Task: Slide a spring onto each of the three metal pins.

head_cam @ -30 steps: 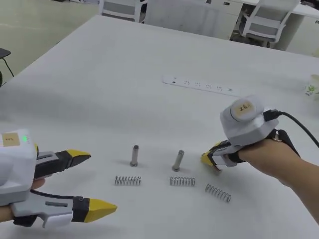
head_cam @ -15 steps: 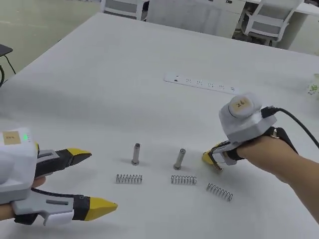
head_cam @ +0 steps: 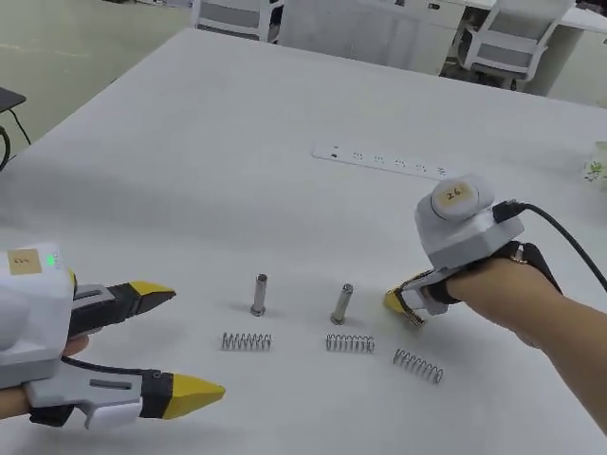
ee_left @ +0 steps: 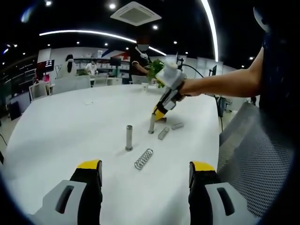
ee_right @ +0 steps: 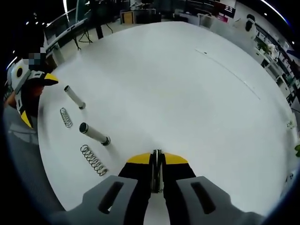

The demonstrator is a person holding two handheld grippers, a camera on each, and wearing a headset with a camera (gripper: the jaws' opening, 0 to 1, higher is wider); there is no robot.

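Pin (ee_right: 157, 174) clamped between right gripper (head_cam: 405, 306) jaws; left gripper (ee_left: 145, 165) jaws apart.

The table (head_cam: 237, 142) is plain white. The power strip (head_cam: 384, 163) is white too, dotted with small dark sockets. The left gripper (head_cam: 194, 341) has a white body and black jaws that end in yellow, and carries a tan label (head_cam: 21, 264) and a green light (head_cam: 45, 263). The right gripper (head_cam: 400, 303) repeats the white, black and yellow, with a round tan sticker (head_cam: 453, 194) and a black cable (head_cam: 560, 237). The left pin (head_cam: 259, 294), middle pin (head_cam: 341, 303) and third pin (ee_right: 157, 172) are dull silver-grey. The left spring (head_cam: 246, 341), middle spring (head_cam: 350, 343) and right spring (head_cam: 417, 366) are silvery coils.
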